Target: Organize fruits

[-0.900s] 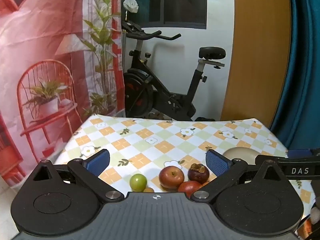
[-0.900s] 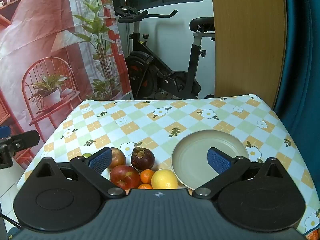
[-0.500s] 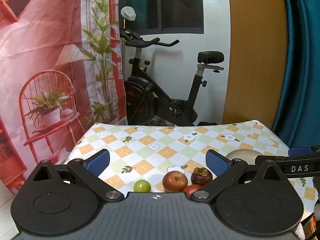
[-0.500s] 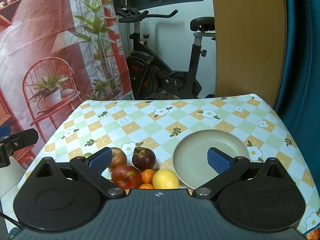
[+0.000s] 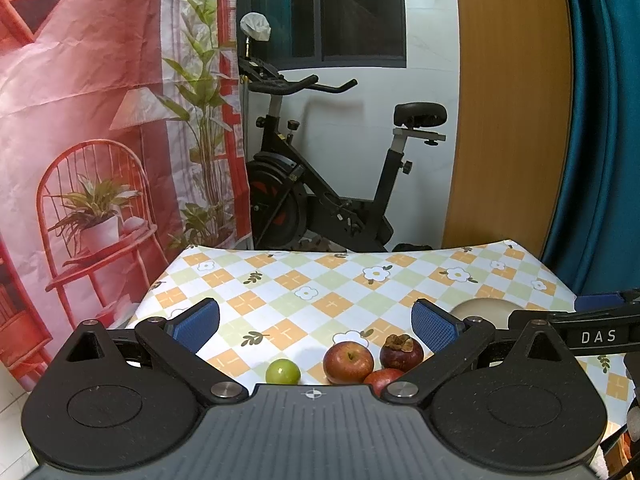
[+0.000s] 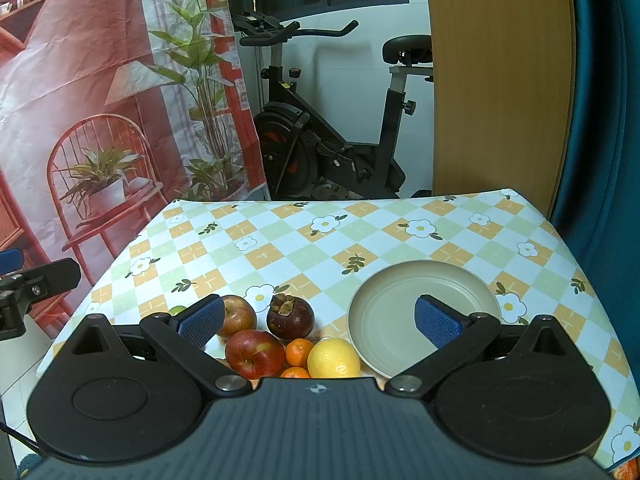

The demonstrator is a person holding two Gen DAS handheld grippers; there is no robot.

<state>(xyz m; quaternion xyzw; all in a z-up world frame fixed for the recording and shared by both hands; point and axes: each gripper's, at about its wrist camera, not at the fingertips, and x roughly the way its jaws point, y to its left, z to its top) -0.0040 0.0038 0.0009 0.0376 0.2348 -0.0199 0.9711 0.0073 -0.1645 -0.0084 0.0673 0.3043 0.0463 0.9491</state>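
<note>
Left gripper (image 5: 316, 322) and right gripper (image 6: 318, 318): jaws wide, nothing held; both above the fruit cluster; beige plate (image 6: 384, 320) empty beside the yellow citrus (image 6: 334, 360).

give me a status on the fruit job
Left gripper and right gripper open, holding nothing. Fruit pile on the cloth left of the plate; plate bare. Nothing between pile and plate.

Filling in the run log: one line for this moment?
left gripper: open, empty | right gripper: open, empty | fruits: on table | plate: empty
</note>
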